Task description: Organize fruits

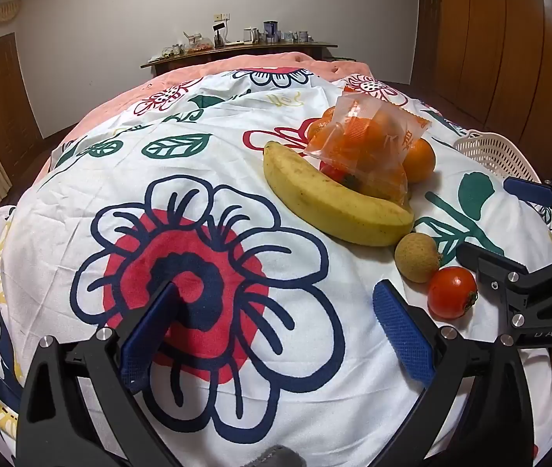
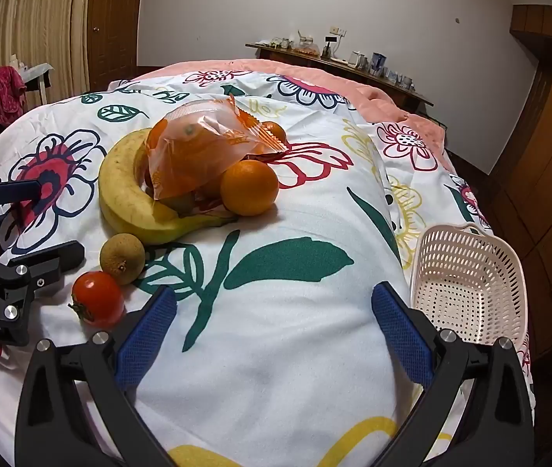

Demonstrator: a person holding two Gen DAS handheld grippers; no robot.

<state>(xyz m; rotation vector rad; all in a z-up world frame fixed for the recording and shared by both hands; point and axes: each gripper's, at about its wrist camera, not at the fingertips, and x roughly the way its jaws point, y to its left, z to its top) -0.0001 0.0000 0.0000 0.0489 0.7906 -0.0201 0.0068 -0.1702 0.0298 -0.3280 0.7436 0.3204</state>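
Left black gripper with blue pads (image 1: pixel 276 327) and right one (image 2: pixel 274 330) hover low, jaws spread wide, empty. Yellow curved banana (image 1: pixel 330 198) on flowered bedspread (image 1: pixel 159 155); white perforated plastic basket (image 2: pixel 466 284) right.

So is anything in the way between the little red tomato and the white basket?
Nothing visible blocks it. Between the tomato and the basket there is only bare flowery bedspread, with the open right gripper hovering over that stretch.
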